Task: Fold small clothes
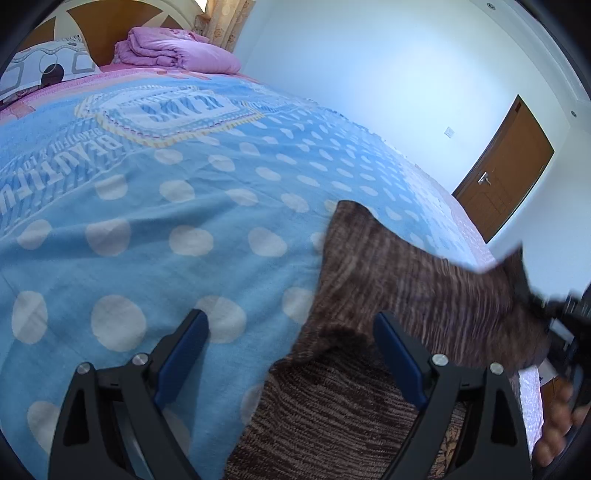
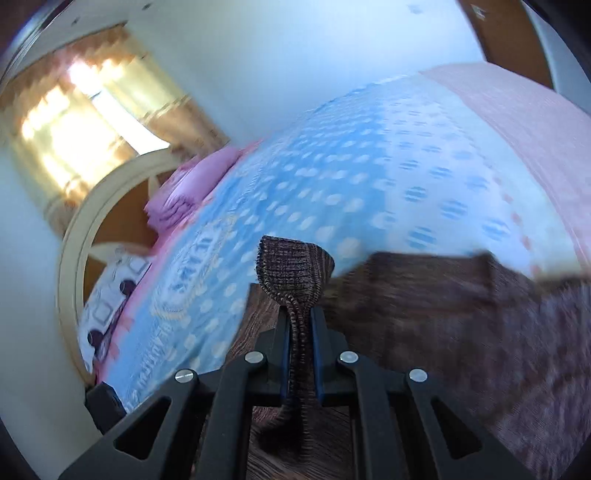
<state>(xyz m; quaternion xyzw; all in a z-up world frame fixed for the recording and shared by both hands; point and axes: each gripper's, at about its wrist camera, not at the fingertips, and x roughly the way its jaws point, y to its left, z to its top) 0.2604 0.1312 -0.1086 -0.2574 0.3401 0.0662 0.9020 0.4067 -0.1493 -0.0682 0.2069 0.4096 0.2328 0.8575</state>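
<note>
Blue polka-dot bedding (image 1: 155, 229) covers a wide bed and fills most of the left wrist view, with white lettering and a stitched badge pattern toward ten o'clock. Beyond it, at eleven o'clock, a folded pink quilt (image 1: 177, 50) sits by a patterned pillow (image 1: 44, 70) against a rounded cream-and-brown headboard (image 1: 99, 22). A brown door (image 1: 506, 170) stands in the pale wall at three o'clock.

The left gripper (image 1: 291, 332) hangs low over the bedding with its blue-lined fingers spread wide apart, closed on nothing. A brown knitted garment (image 1: 399, 280) lies partly on the bed at five o'clock, passing between and beneath these fingers; its upper part rises off the bedding and stretches toward three o'clock, where it meets the blurred dark shape of the other tool at the frame edge. A bare hand (image 1: 557, 424) shows at four o'clock, blurred.

In the right wrist view the right gripper (image 2: 301, 325) is clamped tight on a bunched fold of the same brown garment (image 2: 295, 273), the knit squeezed into a narrow ridge between the pads and fanning out just above them toward twelve o'clock. More of the garment spreads, blurred, toward three and four o'clock, over the bedding (image 2: 369, 166). The headboard (image 2: 81, 236) curves at nine o'clock, with the pink quilt (image 2: 188, 192) beside it and a bright curtained window (image 2: 74, 129) at ten o'clock. A pink bedspread edge (image 2: 535, 122) runs at two o'clock.
</note>
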